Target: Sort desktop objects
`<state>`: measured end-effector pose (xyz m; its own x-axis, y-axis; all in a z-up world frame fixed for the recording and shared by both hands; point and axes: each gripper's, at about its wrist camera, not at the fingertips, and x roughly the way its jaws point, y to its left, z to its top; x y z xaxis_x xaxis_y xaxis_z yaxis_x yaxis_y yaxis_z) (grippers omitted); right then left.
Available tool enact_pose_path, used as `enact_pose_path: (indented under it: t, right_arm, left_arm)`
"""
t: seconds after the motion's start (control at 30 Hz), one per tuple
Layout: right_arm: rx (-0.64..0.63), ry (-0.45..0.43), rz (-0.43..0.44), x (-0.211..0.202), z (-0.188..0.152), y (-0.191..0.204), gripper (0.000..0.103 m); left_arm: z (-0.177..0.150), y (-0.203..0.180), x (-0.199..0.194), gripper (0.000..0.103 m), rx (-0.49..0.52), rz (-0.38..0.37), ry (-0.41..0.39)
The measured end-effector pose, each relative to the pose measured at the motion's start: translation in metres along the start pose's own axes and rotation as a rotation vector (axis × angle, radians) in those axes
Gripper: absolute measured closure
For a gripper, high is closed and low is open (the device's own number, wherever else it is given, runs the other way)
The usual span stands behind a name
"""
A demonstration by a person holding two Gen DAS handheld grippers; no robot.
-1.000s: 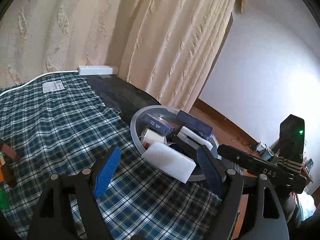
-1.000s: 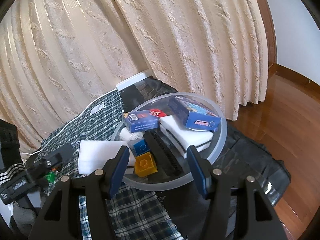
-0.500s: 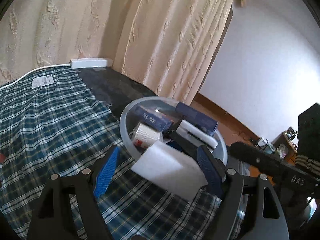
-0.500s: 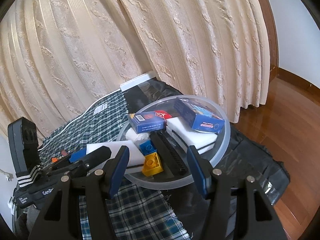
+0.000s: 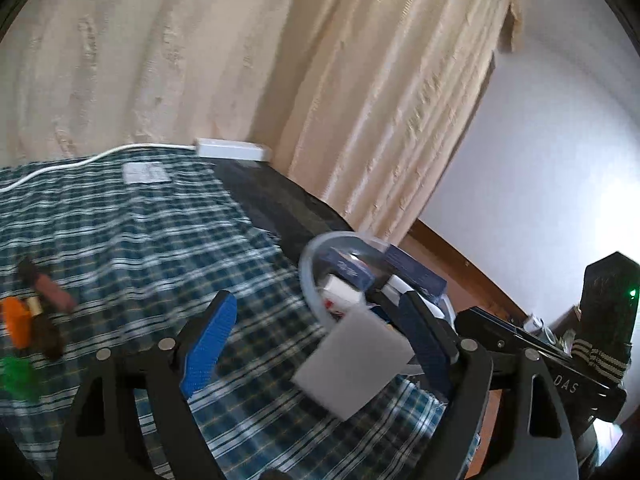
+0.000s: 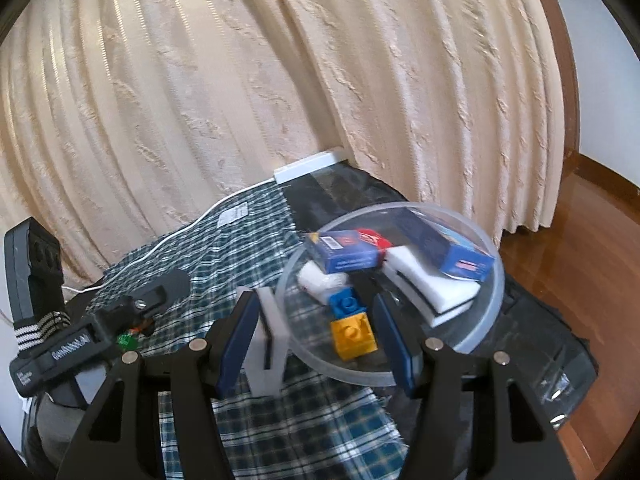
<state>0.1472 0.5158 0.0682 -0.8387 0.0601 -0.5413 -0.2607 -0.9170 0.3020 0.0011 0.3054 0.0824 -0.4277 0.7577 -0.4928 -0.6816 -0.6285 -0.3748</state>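
**White sponge block at the bowl's edge, both claws spread**

Cream curtains hang behind the desk (image 5: 280,208), which carries a blue-and-white checked cloth (image 5: 132,248) with a white power strip (image 5: 234,149) at its far edge. From my left wrist view, the left claw (image 5: 316,344) has its jaws opening, and the white sponge block (image 5: 354,364) sits between the blue pads, tilted, close against the right-hand pad; the blur keeps me from telling whether that pad touches it, and the other pad is well clear. From my right wrist view the same block (image 6: 268,344) stands on edge just outside the clear bowl (image 6: 490,308), beside the rim.

My right claw (image 6: 316,340) is spread over the near part of the bowl and pinches nothing. Inside the bowl I see a yellow brick (image 6: 354,334) touching a blue brick (image 6: 346,302), a white roll (image 6: 320,282), a blue card box (image 6: 344,254), a larger blue box (image 6: 452,248) and a white slab (image 6: 430,286) beneath it.

Far left on the cloth lie an orange piece (image 5: 16,320) and a green piece (image 5: 14,372), both blurred.
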Motion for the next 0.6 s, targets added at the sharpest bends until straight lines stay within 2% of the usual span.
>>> enact_pose_path:
  t: [0.1,0.2,0.43,0.5,0.6]
  right_arm:
    - [-0.001,0.008,-0.010,0.000,-0.003,0.000,0.039]
    - [0.026,0.040,0.001,0.003,-0.010,-0.005,0.039]
    - [0.075,0.059,-0.030,0.005,-0.017,-0.016,0.039]
    - [0.096,0.049,-0.032,0.003,-0.014,-0.021,0.039]
    - [0.092,0.032,-0.042,-0.001,-0.011,-0.024,0.039]
  left_arm:
    - [0.001,0.011,-0.007,0.017,-0.007,0.026,0.006]
    - [-0.003,0.016,-0.007,0.017,-0.007,0.013,0.030]
    - [-0.028,-0.010,0.019,0.016,0.108,-0.125,0.160]
    - [-0.034,-0.019,0.029,0.010,0.155,-0.145,0.184]
    - [-0.039,-0.026,0.043,0.010,0.186,-0.147,0.221]
